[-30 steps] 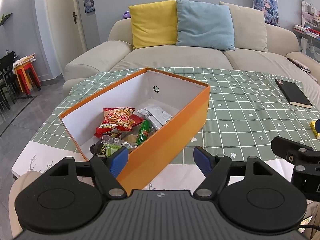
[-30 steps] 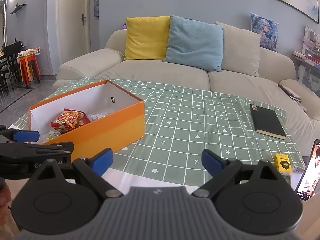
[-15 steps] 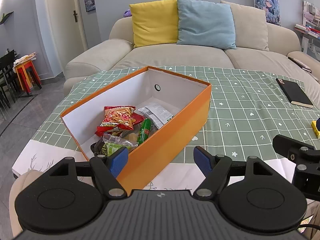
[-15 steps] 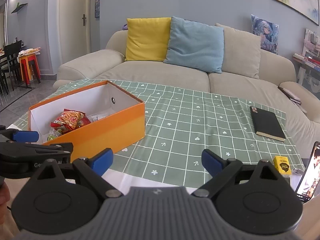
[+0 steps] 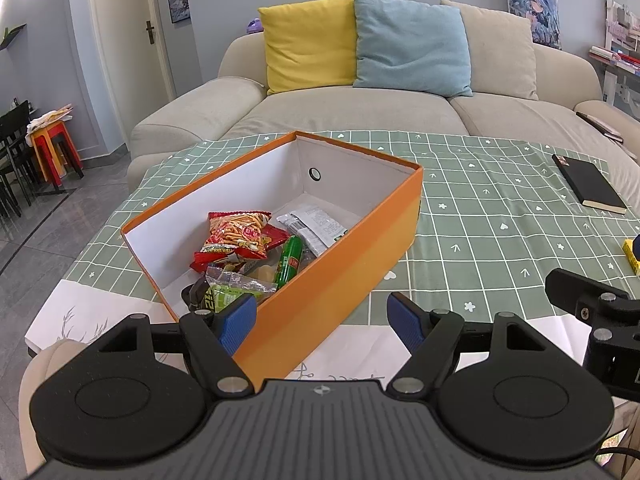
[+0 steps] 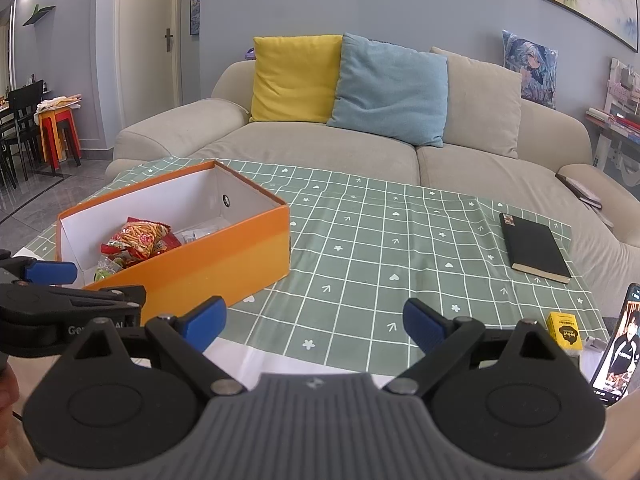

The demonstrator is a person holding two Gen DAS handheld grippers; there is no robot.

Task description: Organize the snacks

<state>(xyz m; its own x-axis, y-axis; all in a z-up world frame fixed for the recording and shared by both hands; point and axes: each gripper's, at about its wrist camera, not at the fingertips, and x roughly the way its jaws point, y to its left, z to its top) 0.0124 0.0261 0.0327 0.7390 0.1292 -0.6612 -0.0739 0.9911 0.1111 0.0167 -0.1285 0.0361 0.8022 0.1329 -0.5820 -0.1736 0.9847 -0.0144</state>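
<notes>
Both tools are held with fingers wide apart and empty: the left tool before the orange box, the right tool over the worktop. Snacks are piled inside the box.

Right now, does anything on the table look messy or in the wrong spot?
One thing: a small yellow packet lies out on the tablecloth's near right edge, while the other snacks sit piled loosely in the orange box. The box itself sits at an angle to the tablecloth's grid. Nothing looks spilled or broken.
</notes>
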